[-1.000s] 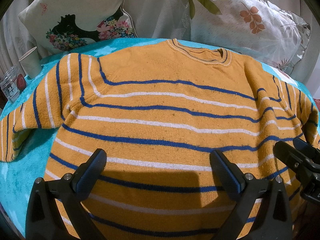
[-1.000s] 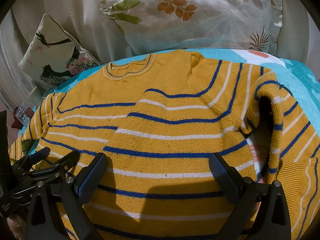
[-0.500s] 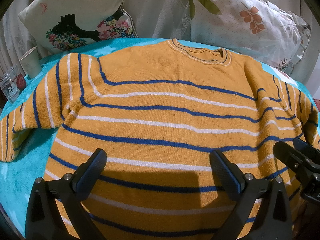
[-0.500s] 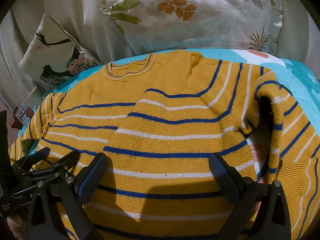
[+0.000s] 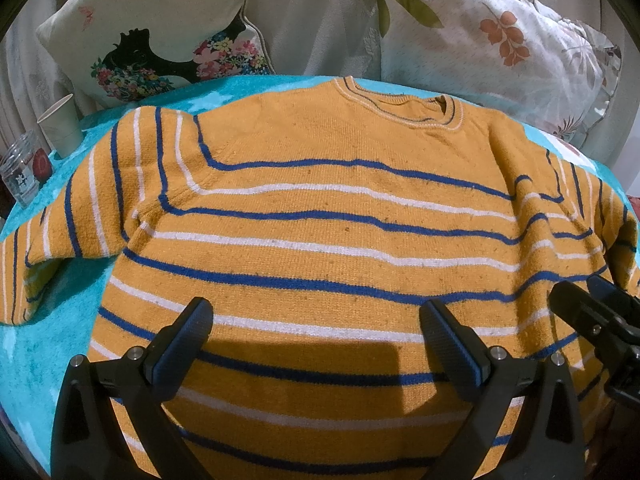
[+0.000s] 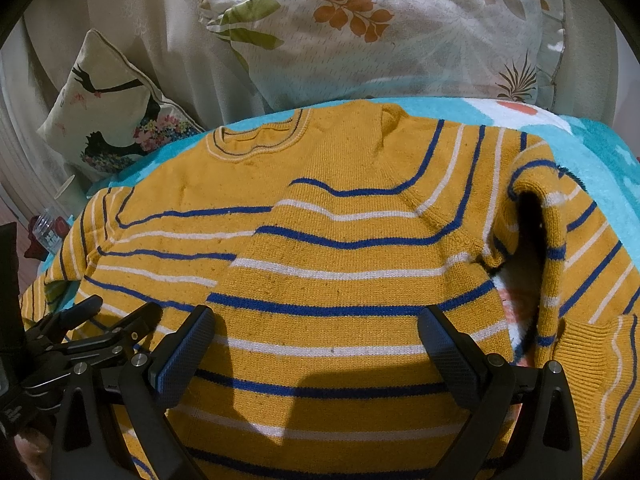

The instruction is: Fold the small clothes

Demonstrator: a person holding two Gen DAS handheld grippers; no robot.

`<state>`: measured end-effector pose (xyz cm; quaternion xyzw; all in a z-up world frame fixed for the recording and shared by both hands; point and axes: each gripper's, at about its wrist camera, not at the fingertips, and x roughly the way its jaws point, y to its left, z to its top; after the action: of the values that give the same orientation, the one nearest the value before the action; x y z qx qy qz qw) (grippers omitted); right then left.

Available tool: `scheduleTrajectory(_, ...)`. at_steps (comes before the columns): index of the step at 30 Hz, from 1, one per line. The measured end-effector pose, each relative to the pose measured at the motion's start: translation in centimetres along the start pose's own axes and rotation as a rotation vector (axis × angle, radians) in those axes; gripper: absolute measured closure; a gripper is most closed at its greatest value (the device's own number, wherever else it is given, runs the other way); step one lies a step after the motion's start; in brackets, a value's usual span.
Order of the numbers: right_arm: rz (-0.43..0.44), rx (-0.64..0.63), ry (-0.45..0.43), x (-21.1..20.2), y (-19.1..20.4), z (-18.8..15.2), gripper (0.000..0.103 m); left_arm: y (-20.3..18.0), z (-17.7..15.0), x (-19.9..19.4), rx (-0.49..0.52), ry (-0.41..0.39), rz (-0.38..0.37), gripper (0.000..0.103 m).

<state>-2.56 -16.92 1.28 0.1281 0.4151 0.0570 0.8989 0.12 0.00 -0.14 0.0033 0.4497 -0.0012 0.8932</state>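
A small orange sweater (image 5: 320,208) with blue and white stripes lies flat, collar away from me, on a turquoise blanket (image 5: 48,344). It also shows in the right wrist view (image 6: 344,240), where its right sleeve (image 6: 580,280) is bunched and folded down. My left gripper (image 5: 316,336) is open and empty above the sweater's lower part. My right gripper (image 6: 316,336) is open and empty above the lower right part. Each gripper shows at the other view's edge: the right one (image 5: 600,328), the left one (image 6: 96,332).
Two patterned cushions (image 5: 160,40) (image 5: 500,40) lean at the back against a pale sofa cover. A paper cup (image 5: 60,126) and a glass jar (image 5: 22,168) stand at the far left, beside the blanket's edge.
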Motion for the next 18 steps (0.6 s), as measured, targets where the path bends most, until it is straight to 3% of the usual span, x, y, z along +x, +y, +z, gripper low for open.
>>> scheduleTrajectory(18, 0.050, 0.044, -0.025, -0.29, -0.70, -0.32, 0.000, -0.12, -0.11, -0.08, 0.000, 0.003, 0.005, 0.000)
